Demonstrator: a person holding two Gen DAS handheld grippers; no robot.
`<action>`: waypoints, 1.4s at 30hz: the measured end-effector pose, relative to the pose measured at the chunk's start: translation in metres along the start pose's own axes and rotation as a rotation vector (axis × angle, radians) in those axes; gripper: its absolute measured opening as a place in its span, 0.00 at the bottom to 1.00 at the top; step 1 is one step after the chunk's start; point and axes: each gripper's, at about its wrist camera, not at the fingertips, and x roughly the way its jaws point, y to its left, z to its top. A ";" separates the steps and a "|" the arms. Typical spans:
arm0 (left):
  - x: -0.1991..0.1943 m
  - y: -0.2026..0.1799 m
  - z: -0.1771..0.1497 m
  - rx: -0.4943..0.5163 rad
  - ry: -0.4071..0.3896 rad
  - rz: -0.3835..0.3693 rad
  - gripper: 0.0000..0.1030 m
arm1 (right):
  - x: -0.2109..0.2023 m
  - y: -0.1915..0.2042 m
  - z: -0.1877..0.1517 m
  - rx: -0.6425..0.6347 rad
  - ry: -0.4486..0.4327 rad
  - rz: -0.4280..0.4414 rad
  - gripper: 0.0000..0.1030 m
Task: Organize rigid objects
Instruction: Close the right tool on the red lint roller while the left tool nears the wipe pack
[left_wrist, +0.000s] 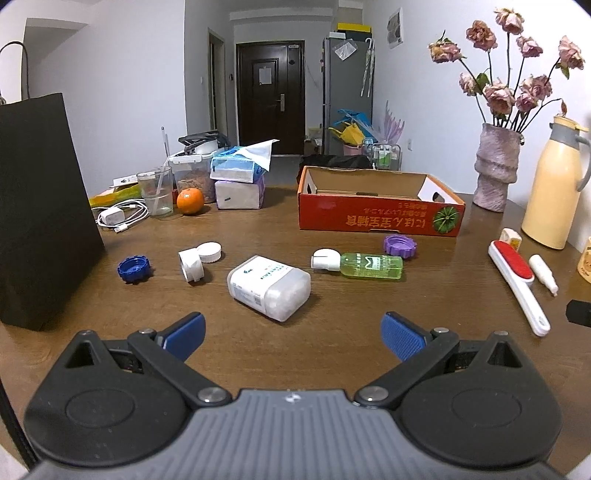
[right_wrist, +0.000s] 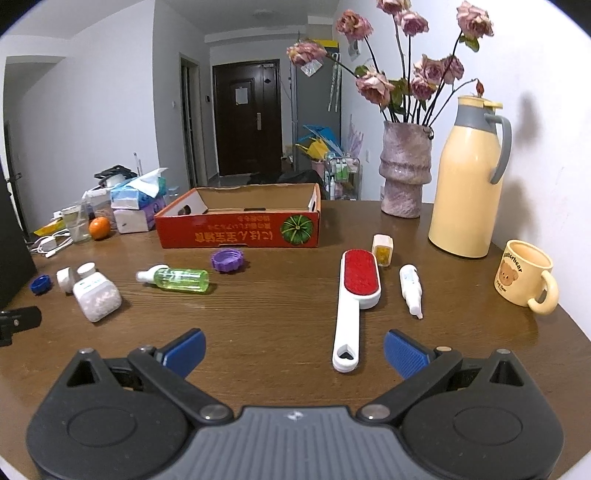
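Note:
On the brown table lie a white tablet container (left_wrist: 269, 287) (right_wrist: 96, 298), a green bottle (left_wrist: 364, 264) (right_wrist: 179, 279), a purple cap (left_wrist: 400, 245) (right_wrist: 227, 260), a blue cap (left_wrist: 135, 268) (right_wrist: 40, 284), a small white jar (left_wrist: 191, 264) with its lid (left_wrist: 209, 252) beside it, a red lint brush (right_wrist: 352, 302) (left_wrist: 517, 280), a white tube (right_wrist: 411, 290) and a small yellow box (right_wrist: 382, 250). An open red cardboard box (left_wrist: 376, 216) (right_wrist: 236, 230) stands behind them. My left gripper (left_wrist: 293, 338) is open, just short of the tablet container. My right gripper (right_wrist: 293, 352) is open, the brush handle between its fingers' line.
A black bag (left_wrist: 40, 206) stands at the left. Tissue packs (left_wrist: 240, 177), an orange (left_wrist: 190, 201), a glass (left_wrist: 157, 192) and a charger cable (left_wrist: 118, 218) crowd the back left. A vase of flowers (right_wrist: 404, 170), a yellow thermos (right_wrist: 469, 181) and a mug (right_wrist: 524, 275) stand right.

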 end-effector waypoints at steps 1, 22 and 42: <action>0.005 0.001 0.001 0.002 0.002 0.002 1.00 | 0.004 -0.002 0.001 0.002 0.002 -0.002 1.00; 0.079 0.015 0.015 0.005 0.052 0.008 1.00 | 0.104 -0.036 0.016 0.016 0.034 -0.087 0.91; 0.124 0.031 0.027 0.006 0.080 0.010 1.00 | 0.225 -0.068 0.034 0.063 0.147 -0.139 0.71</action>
